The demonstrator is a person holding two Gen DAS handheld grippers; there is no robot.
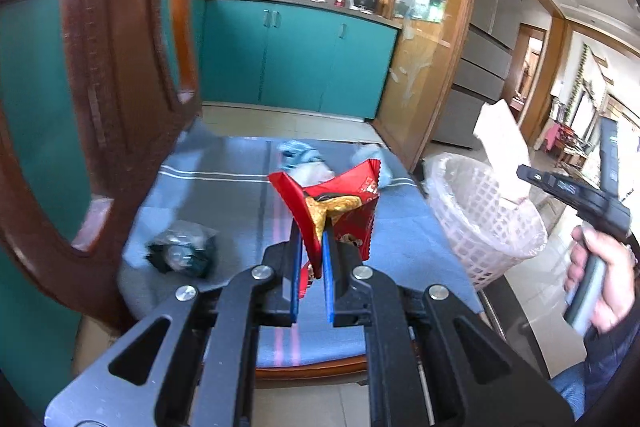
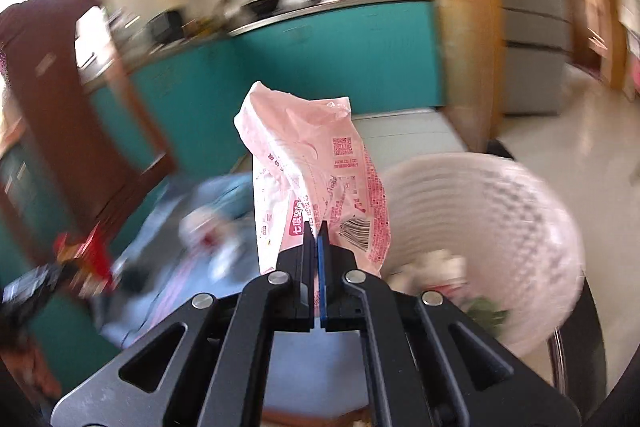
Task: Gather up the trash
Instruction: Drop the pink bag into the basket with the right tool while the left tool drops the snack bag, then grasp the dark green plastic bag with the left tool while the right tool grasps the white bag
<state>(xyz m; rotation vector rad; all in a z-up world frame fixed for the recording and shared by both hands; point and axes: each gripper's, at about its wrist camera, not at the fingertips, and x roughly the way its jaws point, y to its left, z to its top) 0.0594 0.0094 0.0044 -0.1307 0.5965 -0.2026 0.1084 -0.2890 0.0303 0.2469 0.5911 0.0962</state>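
Note:
My left gripper (image 1: 312, 231) is shut on a red snack wrapper (image 1: 340, 203) and holds it above the blue chair cushion (image 1: 224, 195). My right gripper (image 2: 316, 227) is shut on a pink-and-white plastic wrapper (image 2: 316, 163), held up just left of the white mesh waste basket (image 2: 480, 211). In the left wrist view the basket (image 1: 480, 223) stands right of the chair, lined with a clear bag, and the pink wrapper (image 1: 504, 143) hangs over it from the right gripper (image 1: 532, 175). A dark crumpled wrapper (image 1: 180, 251) and pale blue-white wrappers (image 1: 308, 163) lie on the cushion.
The brown wooden chair back (image 1: 112, 99) rises close on the left. Teal kitchen cabinets (image 1: 296, 59) stand behind, with a wooden glass cabinet (image 1: 424, 39) and a grey fridge (image 1: 488, 47) to the right. The basket holds some trash (image 2: 448, 267).

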